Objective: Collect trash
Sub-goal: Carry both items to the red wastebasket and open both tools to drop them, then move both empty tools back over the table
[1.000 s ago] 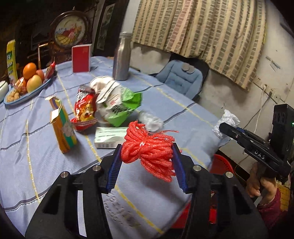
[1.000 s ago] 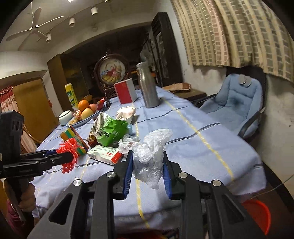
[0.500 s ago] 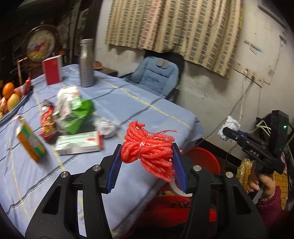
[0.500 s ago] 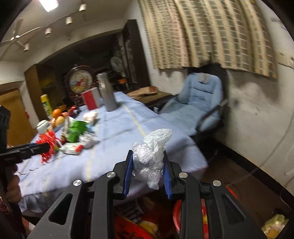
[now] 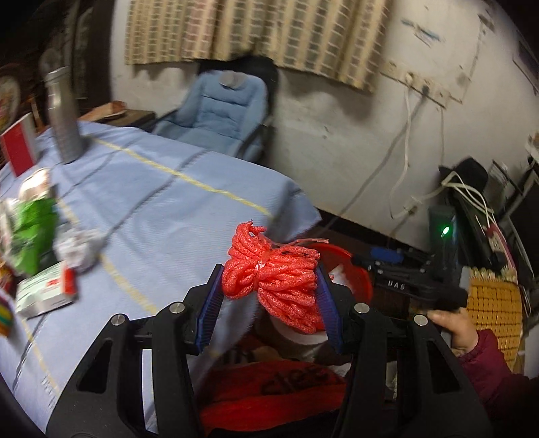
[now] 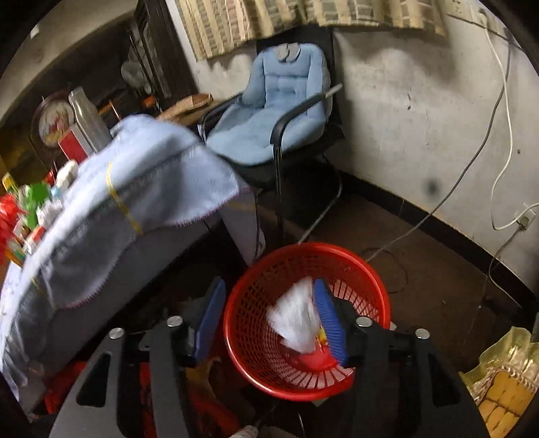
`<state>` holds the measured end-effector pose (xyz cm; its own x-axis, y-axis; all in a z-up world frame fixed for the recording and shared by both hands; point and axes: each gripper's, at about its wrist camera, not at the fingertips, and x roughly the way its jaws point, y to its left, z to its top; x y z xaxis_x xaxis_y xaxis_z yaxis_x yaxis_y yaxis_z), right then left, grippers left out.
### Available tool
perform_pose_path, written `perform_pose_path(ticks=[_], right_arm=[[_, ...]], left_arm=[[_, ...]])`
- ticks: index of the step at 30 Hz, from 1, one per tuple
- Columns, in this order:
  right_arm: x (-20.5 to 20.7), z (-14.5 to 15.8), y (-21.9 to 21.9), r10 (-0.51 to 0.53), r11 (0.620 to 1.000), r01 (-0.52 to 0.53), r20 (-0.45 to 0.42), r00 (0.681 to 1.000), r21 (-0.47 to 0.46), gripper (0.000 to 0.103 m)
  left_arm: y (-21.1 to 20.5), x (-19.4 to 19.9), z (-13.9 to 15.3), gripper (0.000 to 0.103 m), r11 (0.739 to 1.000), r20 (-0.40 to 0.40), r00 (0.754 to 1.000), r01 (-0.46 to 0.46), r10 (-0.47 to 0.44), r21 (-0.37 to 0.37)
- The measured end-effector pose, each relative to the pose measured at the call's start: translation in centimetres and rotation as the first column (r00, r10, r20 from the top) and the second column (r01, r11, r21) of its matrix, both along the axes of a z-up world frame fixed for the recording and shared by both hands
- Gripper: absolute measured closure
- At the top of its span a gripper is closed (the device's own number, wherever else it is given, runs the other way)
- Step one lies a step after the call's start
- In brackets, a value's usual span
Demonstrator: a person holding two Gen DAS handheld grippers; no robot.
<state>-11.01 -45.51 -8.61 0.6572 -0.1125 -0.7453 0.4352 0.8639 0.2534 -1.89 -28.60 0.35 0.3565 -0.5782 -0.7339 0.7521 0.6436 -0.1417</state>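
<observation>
Motion blurs the white plastic bag (image 6: 296,316) over the red basket (image 6: 249,286), whose near rim a finger hides.

We see a table (image 5: 175,209) draped in a pale blue cloth with thin yellow and grey stripes, its corner hanging loose. A steel bottle (image 5: 64,114) stands upright at the far end, with a red box (image 5: 18,148) just beside it. Against the stained white wall sits a blue padded chair (image 6: 279,114) on a black frame, well apart from the table's corner. Above it hangs a checked beige curtain (image 5: 256,30). White cables (image 6: 502,111) trail down the wall to a socket (image 6: 525,219). In the right wrist view we make out a round framed picture (image 6: 50,121) behind the bottle, blurred, and a yellow foil package (image 6: 505,380) on the dark floor.
</observation>
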Motion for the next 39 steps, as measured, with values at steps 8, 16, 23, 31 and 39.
perform_pose_path(ticks=[8, 16, 23, 31, 39], right_arm=[[-3.7, 3.0, -3.6, -0.128, 0.991, 0.132, 0.148, 0.981, -0.015, 0.032], [-5.2, 3.2, -5.4, -0.183, 0.983, 0.184, 0.176, 0.967, 0.011, 0.032], [-5.6, 2.8, -5.9, -0.190, 0.982, 0.188, 0.180, 0.965, 0.033, 0.032], [-5.0, 3.7, -4.4, -0.149, 0.989, 0.146, 0.197, 0.969, 0.025, 0.024], [-4.2, 5.6, -1.3, -0.065, 0.996, 0.075, 0.211, 0.975, -0.038, 0.008]], left_arm=[[-8.0, -0.6, -2.7, 0.050, 0.986, -0.066, 0.986, 0.158, -0.154, 0.057], [-16.0, -1.4, -5.6, 0.028, 0.953, -0.081, 0.962, 0.270, -0.261, 0.141], [-16.5, -1.5, -6.0, 0.009, 0.960, 0.042, 0.977, 0.196, -0.208, 0.202], [-13.2, -1.0, -4.1, 0.007, 0.981, 0.100, 0.983, 0.138, -0.152, 0.137], [-6.5, 0.4, -1.0, 0.007, 0.997, 0.158, 0.987, -0.012, -0.001, 0.079]])
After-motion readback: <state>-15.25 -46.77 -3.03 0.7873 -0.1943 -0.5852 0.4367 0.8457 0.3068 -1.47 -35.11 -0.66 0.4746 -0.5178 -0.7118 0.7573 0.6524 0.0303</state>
